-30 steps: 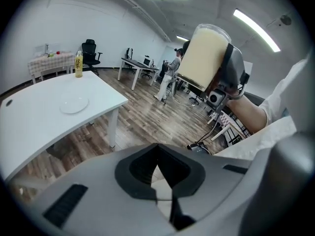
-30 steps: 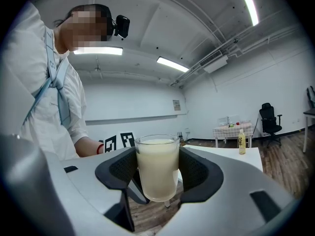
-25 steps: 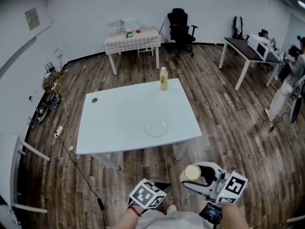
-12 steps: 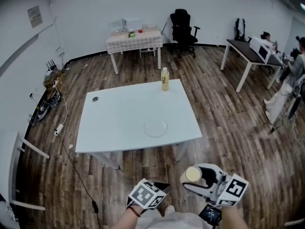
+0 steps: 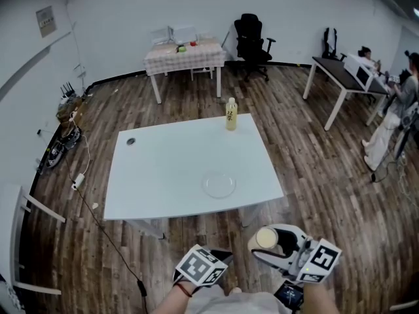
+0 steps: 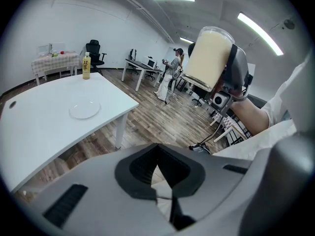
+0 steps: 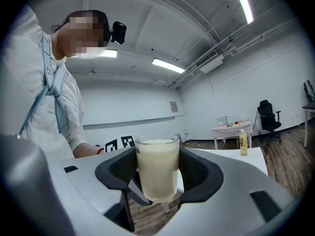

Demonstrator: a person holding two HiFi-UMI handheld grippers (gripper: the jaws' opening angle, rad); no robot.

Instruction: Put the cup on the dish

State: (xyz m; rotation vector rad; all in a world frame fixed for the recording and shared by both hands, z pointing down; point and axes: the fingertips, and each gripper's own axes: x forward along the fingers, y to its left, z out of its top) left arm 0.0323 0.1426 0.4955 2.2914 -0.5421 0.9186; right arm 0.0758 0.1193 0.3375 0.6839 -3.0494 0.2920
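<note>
1. Cup (image 7: pixel 157 156) of milky liquid is sitting clamped in the right gripper (image 7: pixel 157 173), well short of the table (image 5: pixel 163 169).
2. Left gripper (image 6: pixel 165 196) is carrying nothing, jaws together.
3. Dish (image 5: pixel 219 185) is lying bare on the table, now showing lower in the head view than a second ago.

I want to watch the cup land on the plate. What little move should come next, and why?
Probably carry the cup forward toward the table. The right gripper holds the full cup upright, but it hangs over the floor, short of the table's near edge, and the dish lies empty farther on.
</note>
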